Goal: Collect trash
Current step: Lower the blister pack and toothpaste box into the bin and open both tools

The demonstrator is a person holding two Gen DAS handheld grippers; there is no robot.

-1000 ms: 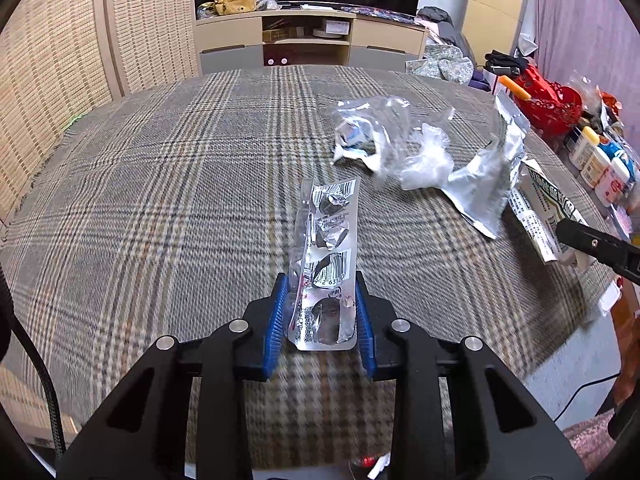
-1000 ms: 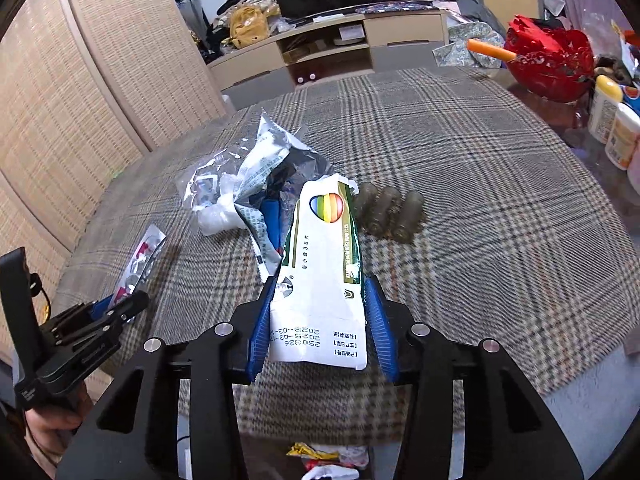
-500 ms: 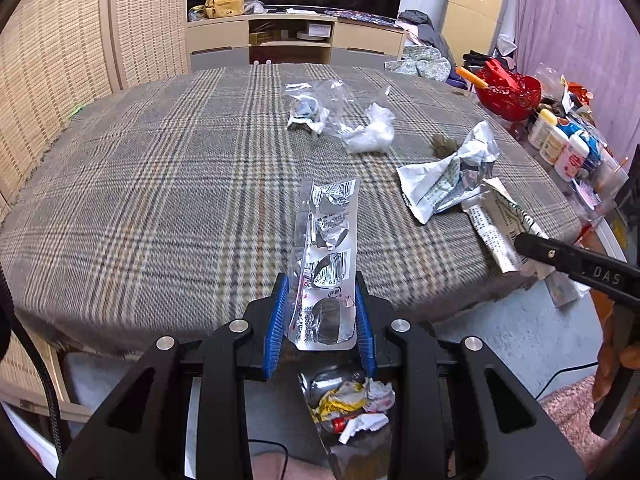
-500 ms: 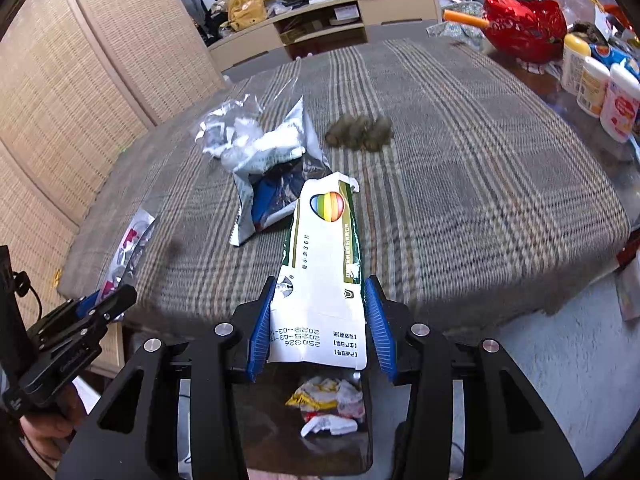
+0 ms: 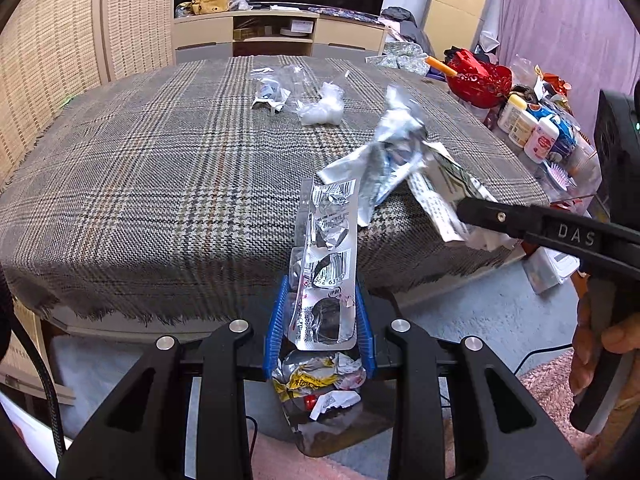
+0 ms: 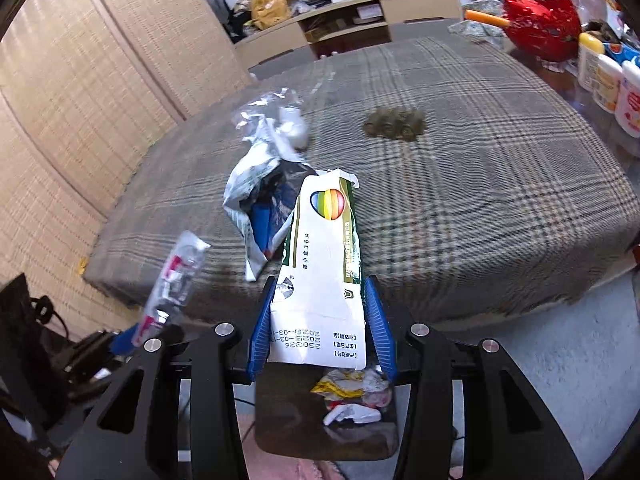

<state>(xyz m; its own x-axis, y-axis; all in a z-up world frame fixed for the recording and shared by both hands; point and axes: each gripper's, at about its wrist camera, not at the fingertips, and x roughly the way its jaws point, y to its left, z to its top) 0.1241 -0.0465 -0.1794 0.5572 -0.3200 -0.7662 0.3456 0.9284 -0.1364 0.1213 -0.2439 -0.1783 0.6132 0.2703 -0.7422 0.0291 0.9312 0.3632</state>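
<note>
since bin [image 5: 320,412] sits at 6 o'clock under both tools, left gripper [image 5: 322,312] clamps pill strip [image 5: 326,264], right gripper [image 6: 320,320] clamps torn carton [image 6: 320,264], poised for drop.

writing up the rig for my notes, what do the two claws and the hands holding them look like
Both the left claw and the right claw are matte black plastic with silver screws and ribbed blue pads. White "DAS" lettering marks the right one's arm. A black cable runs beside the left. The right hand is bare.
</note>
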